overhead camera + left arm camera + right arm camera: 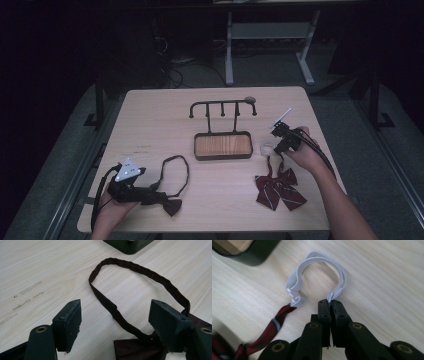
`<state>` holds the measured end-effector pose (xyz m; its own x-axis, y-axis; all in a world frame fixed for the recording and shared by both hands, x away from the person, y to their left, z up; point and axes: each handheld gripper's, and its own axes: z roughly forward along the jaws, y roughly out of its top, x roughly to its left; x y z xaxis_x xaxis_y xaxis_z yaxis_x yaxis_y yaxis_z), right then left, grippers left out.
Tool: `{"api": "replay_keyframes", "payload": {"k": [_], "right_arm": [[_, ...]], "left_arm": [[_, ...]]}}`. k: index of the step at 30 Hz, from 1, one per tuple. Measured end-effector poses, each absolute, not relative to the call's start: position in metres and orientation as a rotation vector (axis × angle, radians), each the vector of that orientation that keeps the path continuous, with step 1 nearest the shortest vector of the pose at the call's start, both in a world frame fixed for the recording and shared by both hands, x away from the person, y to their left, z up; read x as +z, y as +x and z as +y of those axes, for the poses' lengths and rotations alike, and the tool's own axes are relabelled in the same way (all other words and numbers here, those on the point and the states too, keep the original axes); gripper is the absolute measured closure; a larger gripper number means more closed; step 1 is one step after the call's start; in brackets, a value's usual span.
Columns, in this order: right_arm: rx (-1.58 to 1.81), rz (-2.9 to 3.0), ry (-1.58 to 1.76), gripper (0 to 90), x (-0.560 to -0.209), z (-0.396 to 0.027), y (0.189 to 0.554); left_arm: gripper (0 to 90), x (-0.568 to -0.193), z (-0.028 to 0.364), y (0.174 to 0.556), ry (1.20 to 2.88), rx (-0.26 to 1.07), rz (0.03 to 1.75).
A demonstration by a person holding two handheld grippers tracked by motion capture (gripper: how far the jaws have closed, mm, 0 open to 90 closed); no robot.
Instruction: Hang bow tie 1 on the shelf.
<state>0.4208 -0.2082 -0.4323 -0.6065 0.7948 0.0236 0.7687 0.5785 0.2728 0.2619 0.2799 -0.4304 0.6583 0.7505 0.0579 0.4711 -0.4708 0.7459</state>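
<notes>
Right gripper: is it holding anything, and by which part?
Yes. The right gripper is shut on the white elastic loop of the striped bow tie, pinching one end of the band.

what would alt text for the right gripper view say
The right gripper has its two black jaws shut on a white elastic band that loops over a pale wooden table. The band's other end joins a red striped bow tie strap at lower left, and a dark tray corner sits top left.
</notes>
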Motion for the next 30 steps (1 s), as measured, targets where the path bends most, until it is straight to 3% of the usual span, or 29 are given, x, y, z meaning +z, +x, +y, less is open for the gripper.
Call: {"api": "replay_keyframes", "payload": {"k": [30], "right_arm": [[0.709,2.704,1.180,87.0,-0.375,-0.218,0.378]], "left_arm": [[26.9,-0.431,0.278,0.261,2.151,0.493,0.950]]}}
